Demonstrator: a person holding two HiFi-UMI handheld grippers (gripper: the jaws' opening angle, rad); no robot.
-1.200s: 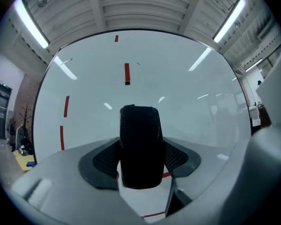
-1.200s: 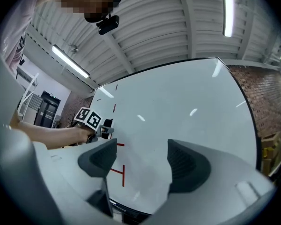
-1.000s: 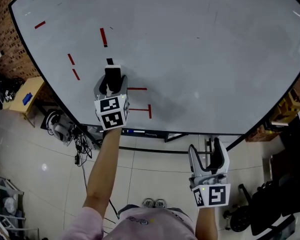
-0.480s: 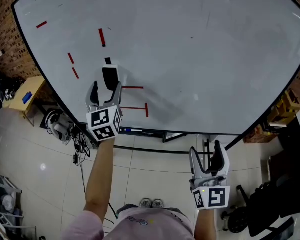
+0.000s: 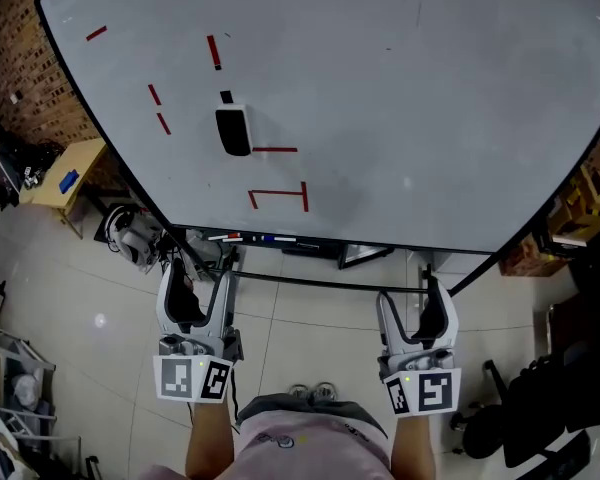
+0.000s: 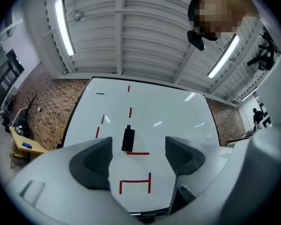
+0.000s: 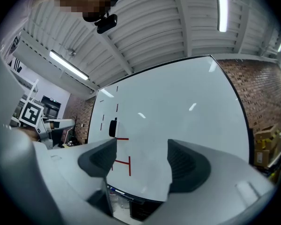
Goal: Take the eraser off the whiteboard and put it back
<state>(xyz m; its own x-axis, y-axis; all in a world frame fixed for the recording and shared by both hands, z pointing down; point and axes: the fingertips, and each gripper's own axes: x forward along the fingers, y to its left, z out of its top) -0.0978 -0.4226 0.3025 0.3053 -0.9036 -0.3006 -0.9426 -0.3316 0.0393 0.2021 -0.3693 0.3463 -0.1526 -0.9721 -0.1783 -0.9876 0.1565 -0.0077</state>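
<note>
Tiled floor (image 5: 310, 333) is showing directly beneath both grippers, which are hanging close to the person and well apart from the board. Nearest, the left gripper (image 5: 196, 276) (image 6: 138, 156) is standing with its jaws apart, having just been opening, and nothing is sitting between them. The right gripper (image 5: 410, 303) (image 7: 140, 161) is likewise holding its jaws wide on nothing. Farther out, the marker tray (image 5: 270, 238) is running along the board's lower edge. Beyond it, the eraser (image 5: 233, 131) (image 6: 128, 138) (image 7: 113, 127) is clinging upright to the whiteboard (image 5: 400, 98), just above a short red line (image 5: 275, 150), with neither claw touching it. Judgement: the put-back is looking done. Risk one: the eraser is holding by its own cling alone, so a weak seat could be letting it creep or drop toward the tray. Risk two: any fresh reach from this low position is coming up past the tray lip. A jaw clipping that lip, or meeting the eraser off-centre, could be knocking it loose.
</note>
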